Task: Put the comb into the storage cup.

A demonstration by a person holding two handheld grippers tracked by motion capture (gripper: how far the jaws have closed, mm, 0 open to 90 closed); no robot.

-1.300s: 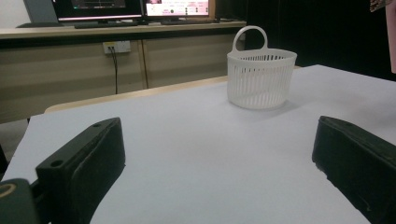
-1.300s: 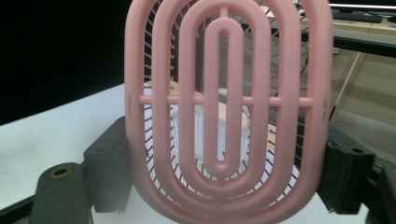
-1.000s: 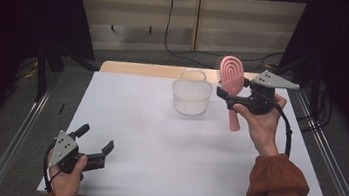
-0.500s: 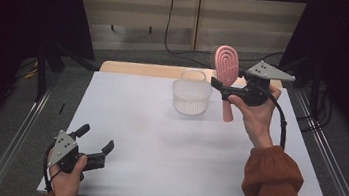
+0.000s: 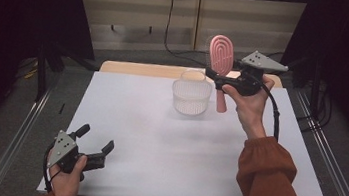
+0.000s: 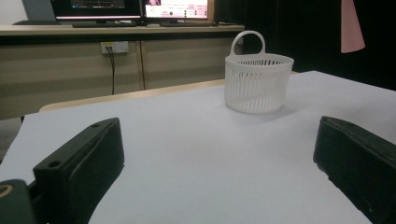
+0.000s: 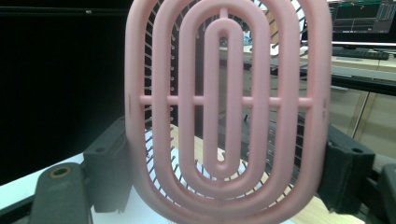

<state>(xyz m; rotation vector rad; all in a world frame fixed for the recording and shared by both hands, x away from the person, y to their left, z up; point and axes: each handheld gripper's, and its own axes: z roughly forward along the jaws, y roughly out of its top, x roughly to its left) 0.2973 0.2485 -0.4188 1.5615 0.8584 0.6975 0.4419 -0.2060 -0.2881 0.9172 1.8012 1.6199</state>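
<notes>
The hairbrush, pink with an open oval head, is held upright in the air by the right gripper, whose fingers stand wide but press on the head's two sides. It hangs just right of and above the white slatted basket, which stands at the far middle of the worktop. I judge this the carrying step: the brush is lifted and close to the basket, not yet in it. The next move likely calls for bringing the handle over the rim and lowering it in (the basket is light and may tip). The left gripper rests at the near left edge, fingers open and empty. The worktop is a bare white sheet; beyond it are wood panelling, cables and lit monitors.
</notes>
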